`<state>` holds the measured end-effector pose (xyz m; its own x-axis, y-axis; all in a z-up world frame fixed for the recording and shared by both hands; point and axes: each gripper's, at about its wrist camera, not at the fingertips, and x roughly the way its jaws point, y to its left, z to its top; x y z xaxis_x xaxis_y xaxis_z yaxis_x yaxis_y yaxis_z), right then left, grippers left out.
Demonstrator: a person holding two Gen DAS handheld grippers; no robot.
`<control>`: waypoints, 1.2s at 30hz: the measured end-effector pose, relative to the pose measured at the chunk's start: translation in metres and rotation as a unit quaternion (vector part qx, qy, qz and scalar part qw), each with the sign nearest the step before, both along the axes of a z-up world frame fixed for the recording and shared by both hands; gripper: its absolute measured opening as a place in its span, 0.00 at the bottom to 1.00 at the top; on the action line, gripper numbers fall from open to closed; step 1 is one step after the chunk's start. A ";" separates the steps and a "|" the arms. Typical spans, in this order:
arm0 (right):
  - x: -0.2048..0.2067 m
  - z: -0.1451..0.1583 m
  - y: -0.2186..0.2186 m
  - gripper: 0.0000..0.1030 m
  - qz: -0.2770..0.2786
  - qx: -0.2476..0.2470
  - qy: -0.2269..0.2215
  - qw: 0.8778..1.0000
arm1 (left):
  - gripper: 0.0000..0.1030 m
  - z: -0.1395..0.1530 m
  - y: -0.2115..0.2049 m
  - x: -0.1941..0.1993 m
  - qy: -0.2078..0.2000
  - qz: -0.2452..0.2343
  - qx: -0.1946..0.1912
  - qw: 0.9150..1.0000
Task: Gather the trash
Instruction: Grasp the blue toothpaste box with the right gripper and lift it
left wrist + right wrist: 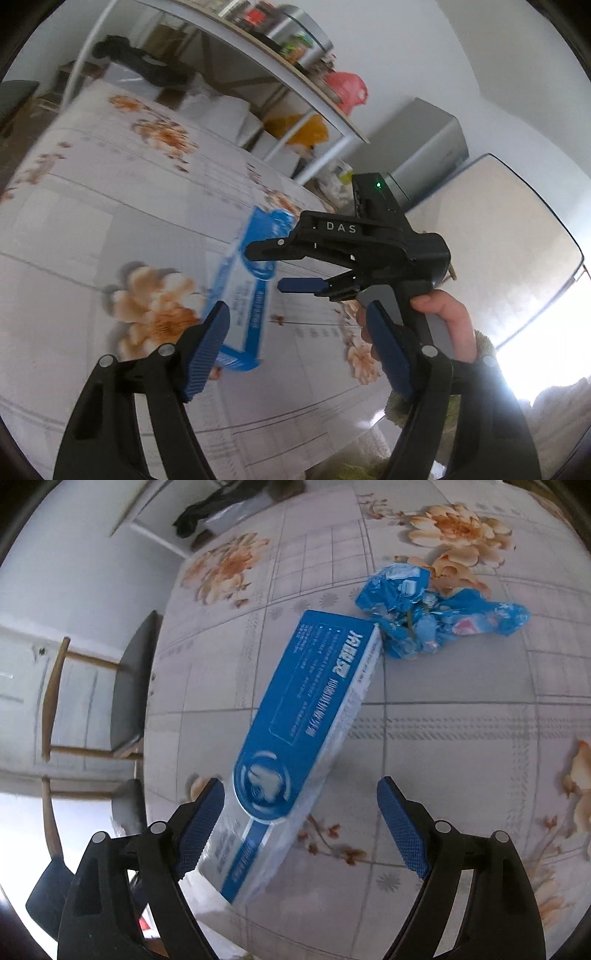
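blue box [299,738] on floral tablecloth [461,738]

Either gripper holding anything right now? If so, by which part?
Nothing held. Right gripper is open over the near end of the blue box, pads clear of it. Left gripper is open and empty.

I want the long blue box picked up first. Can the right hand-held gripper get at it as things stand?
Probably yes. The right hand-held gripper is open and empty, with the near end of the blue box lying between its fingers. Nothing covers the box; the crumpled blue wrapper only sits at its far end.
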<state>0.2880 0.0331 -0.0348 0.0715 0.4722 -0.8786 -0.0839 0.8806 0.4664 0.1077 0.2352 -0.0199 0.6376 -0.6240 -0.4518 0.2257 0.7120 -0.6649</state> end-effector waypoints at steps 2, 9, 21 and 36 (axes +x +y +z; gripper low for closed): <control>-0.001 0.001 0.007 0.80 -0.008 -0.016 -0.010 1.000 | 0.71 0.002 0.006 -0.008 -0.001 0.011 0.013 1.000; -0.014 0.001 0.034 0.79 0.015 -0.102 -0.076 0.992 | 0.71 0.010 0.021 -0.027 0.000 0.031 0.029 0.999; -0.053 0.009 0.022 0.56 0.100 -0.071 -0.099 0.988 | 0.71 0.012 0.018 -0.029 0.008 0.027 0.058 0.998; -0.119 0.018 -0.152 0.50 0.011 -0.073 -0.099 0.992 | 0.71 0.003 -0.035 0.024 0.035 -0.013 0.057 0.998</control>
<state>0.1689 -0.1191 -0.0168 0.2405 0.3443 -0.9076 -0.1800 0.9346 0.3068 0.1317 0.2002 -0.0170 0.5866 -0.5812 -0.5641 0.1998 0.7788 -0.5946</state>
